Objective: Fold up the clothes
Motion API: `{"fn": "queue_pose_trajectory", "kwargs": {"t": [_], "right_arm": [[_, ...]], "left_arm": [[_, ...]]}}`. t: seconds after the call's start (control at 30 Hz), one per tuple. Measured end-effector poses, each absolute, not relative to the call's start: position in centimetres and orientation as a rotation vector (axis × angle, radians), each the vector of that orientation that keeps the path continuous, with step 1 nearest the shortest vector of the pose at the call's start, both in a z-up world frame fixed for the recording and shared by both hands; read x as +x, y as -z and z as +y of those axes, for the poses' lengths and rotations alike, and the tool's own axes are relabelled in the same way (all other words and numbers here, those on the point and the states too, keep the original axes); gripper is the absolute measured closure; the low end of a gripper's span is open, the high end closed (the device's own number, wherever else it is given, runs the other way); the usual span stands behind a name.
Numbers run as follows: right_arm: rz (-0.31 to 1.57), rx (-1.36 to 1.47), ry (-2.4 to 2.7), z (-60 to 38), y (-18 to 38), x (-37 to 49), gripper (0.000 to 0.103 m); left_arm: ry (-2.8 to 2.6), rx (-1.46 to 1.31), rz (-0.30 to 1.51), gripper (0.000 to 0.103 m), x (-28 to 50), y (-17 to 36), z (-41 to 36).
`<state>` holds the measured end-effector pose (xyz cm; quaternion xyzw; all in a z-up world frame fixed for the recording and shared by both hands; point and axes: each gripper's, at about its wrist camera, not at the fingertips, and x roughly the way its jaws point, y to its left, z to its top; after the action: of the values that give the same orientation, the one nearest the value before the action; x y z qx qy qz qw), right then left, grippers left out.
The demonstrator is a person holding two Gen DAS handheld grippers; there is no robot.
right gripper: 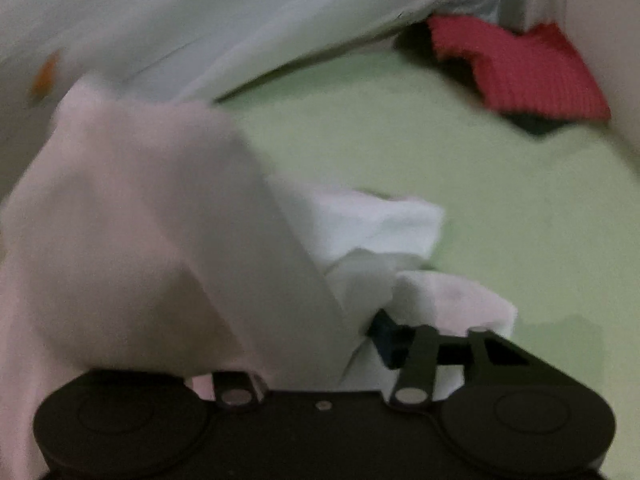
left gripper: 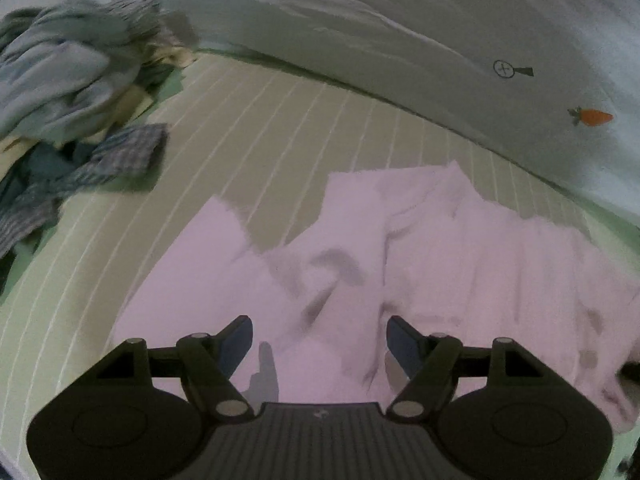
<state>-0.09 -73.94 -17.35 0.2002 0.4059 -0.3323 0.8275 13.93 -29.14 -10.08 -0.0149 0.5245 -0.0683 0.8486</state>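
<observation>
A pale pink garment (left gripper: 440, 248) lies crumpled on a beige striped cover (left gripper: 280, 128). My left gripper (left gripper: 320, 328) hovers just over its near edge, open, with nothing between its blue-padded fingers (left gripper: 240, 340). In the right wrist view the same garment (right gripper: 140, 220) rises in a big fold and drapes over the left half of my right gripper (right gripper: 320, 332). Only the right finger (right gripper: 386, 336) shows, with cloth bunched against it. The other finger is hidden, so the grip cannot be read.
A heap of blue, checked and beige clothes (left gripper: 68, 92) sits at the far left. A white sheet with a carrot print (left gripper: 592, 117) rises behind. A red knitted cloth (right gripper: 520, 68) lies at the far right on the green bedsheet (right gripper: 500, 220).
</observation>
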Motion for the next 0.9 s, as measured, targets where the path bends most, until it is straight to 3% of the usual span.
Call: {"fn": "queue_pose_trajectory", "kwargs": {"t": [0.1, 0.17, 0.27, 0.33, 0.47, 0.53, 0.9], "right_arm": [[0.838, 0.398, 0.807, -80.0, 16.7, 4.2, 0.066], [0.824, 0.399, 0.856, -82.6, 15.6, 6.5, 0.065], [0.776, 0.398, 0.859, -82.5, 13.3, 7.1, 0.051], [0.744, 0.396, 0.849, -80.2, 12.6, 5.6, 0.026], [0.717, 0.452, 0.818, -72.9, 12.2, 1.1, 0.017], [0.735, 0.467, 0.763, -68.7, 12.3, -0.3, 0.005], [0.757, 0.407, 0.511, -45.0, 10.7, -5.2, 0.005]], "left_arm": [[0.136, -0.032, 1.075, 0.029, 15.5, 9.7, -30.4], [0.131, -0.027, 1.052, 0.029, 15.8, 9.2, -30.8], [0.127, -0.030, 1.027, 0.024, 15.2, 8.7, -30.4], [0.123, -0.046, 1.029, 0.024, 14.4, 8.7, -29.5], [0.116, -0.085, 1.035, 0.023, 12.3, 8.6, -26.7], [0.126, -0.081, 1.037, 0.023, 11.2, 8.5, -25.2], [0.227, 0.000, 1.041, 0.020, 6.6, 8.6, -16.5]]}}
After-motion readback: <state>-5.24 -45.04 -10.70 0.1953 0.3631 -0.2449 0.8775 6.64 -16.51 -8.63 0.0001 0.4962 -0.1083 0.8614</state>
